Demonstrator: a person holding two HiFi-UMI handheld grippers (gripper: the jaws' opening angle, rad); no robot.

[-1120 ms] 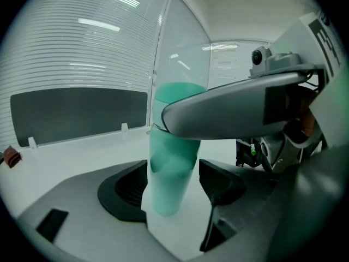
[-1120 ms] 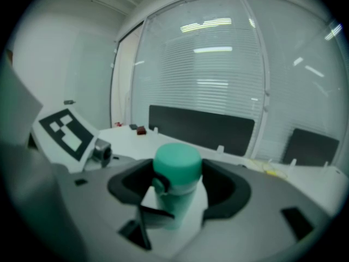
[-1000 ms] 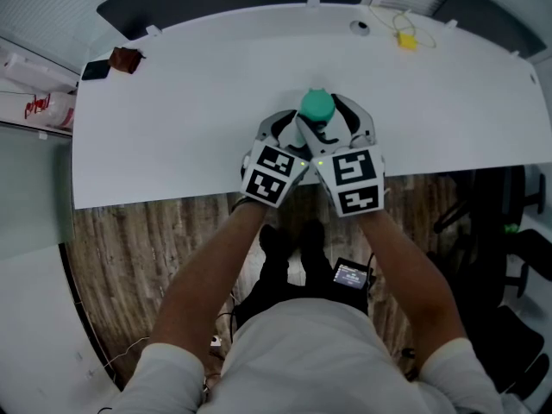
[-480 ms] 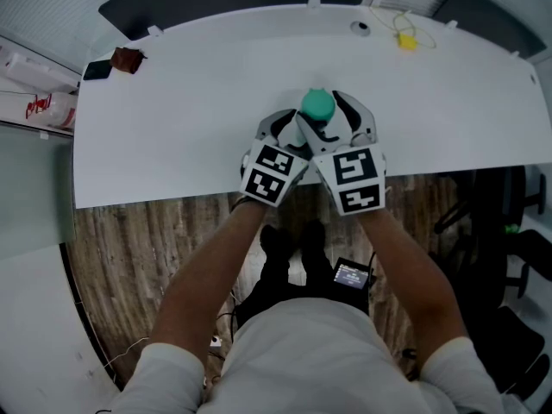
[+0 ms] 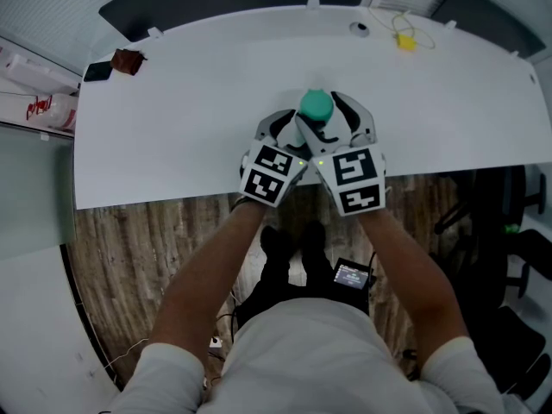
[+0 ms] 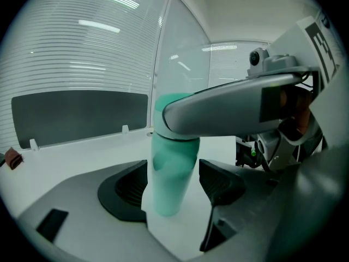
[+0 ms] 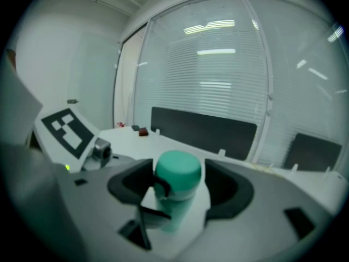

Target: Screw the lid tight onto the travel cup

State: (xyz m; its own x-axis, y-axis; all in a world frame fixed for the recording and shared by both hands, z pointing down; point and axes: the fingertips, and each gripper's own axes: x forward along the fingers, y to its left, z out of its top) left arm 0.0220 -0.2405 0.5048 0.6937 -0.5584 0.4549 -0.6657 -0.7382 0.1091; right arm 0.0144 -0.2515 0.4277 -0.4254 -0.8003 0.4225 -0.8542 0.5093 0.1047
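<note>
A mint-green travel cup with its lid (image 5: 316,105) stands on the white table (image 5: 172,128) close to the front edge. My left gripper (image 5: 291,132) is low on the cup. In the left gripper view its dark pads press both sides of the cup body (image 6: 172,171), so the left gripper (image 6: 173,182) is shut on it. My right gripper (image 5: 332,121) is higher up. In the right gripper view its jaws hug the rounded lid (image 7: 178,171), so the right gripper (image 7: 180,187) is shut on it. One right finger (image 6: 229,111) hides the lid in the left gripper view.
At the table's far left corner lie a dark phone (image 5: 95,70) and a small brown object (image 5: 126,59). A yellow item (image 5: 405,40) and a cable hole (image 5: 360,27) sit at the back right. A dark chair (image 5: 492,205) stands right of the table.
</note>
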